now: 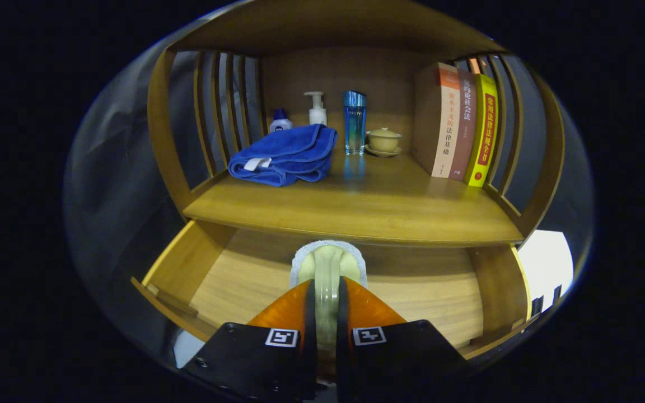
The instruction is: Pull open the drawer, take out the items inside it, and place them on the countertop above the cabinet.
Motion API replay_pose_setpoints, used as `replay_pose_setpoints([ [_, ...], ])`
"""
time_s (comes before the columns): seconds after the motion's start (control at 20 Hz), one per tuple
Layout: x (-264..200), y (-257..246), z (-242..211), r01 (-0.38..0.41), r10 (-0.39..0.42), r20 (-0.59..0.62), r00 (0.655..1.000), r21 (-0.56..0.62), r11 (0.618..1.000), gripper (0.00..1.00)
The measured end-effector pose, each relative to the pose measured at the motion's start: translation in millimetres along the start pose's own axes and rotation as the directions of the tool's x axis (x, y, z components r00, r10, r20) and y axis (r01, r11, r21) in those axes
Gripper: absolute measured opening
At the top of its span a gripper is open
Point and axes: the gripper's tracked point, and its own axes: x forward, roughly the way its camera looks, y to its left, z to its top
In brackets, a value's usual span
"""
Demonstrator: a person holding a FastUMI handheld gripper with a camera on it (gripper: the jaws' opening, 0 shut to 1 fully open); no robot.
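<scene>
The wooden drawer stands pulled open beneath the cabinet's countertop. My gripper hovers over the drawer and is shut on a pale green brush-like item with a white fuzzy rim. Both fingers press on its handle, and its head pokes out just ahead of the fingertips, near the countertop's front edge. The drawer floor on either side of the fingers is bare wood; the part under the gripper is hidden.
On the countertop lie a folded blue towel, a small white bottle, a pump bottle, a tall blue bottle, a lidded tea bowl and three upright books. Slatted side walls enclose the shelf. Its front middle is bare.
</scene>
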Motion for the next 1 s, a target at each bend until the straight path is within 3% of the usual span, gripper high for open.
replay_pose_setpoints([
  [0.3, -25, -19, 71, 0.031, -0.037, 0.127, 0.991, 0.053, 0.998, 0.22],
  [0.65, 40, -42, 147, 0.156, -0.156, 0.157, 0.975, 0.011, 0.988, 0.22],
  [1.0, 115, -46, 141, 0.198, -0.198, 0.046, 0.979, -0.010, 0.980, 0.22],
])
